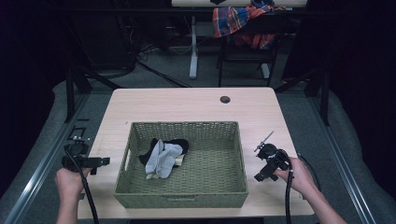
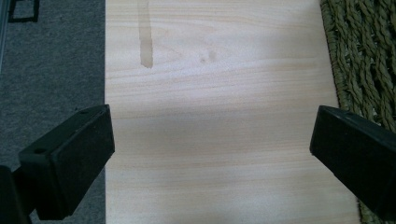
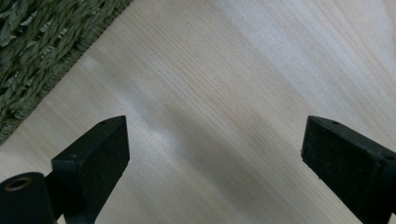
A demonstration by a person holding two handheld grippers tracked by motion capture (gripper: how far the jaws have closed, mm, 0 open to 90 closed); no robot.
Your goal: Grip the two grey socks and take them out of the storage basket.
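A: How are the two tools now?

B: The left gripper (image 2: 212, 154) has its jaws spread wide and nothing between them, only bare table (image 2: 219, 93). The right gripper (image 3: 215, 158) is the same, released and empty above the wood.

A: And the hands?

B: The left hand (image 1: 70, 182) waits at 9 o'clock of the basket (image 1: 182, 198), at the table edge, with the tool pointing toward the basket. The right hand (image 1: 299, 177) is at 3 o'clock, its tool tilted down toward the table.

A: Where are the socks (image 1: 163, 156)?

B: Inside the basket, in the left part, a grey one lying over a black one.

A: Which step is it?

B: I think a waiting pose, before any reach. Next, one gripper must rise over the rim and come down on the socks.
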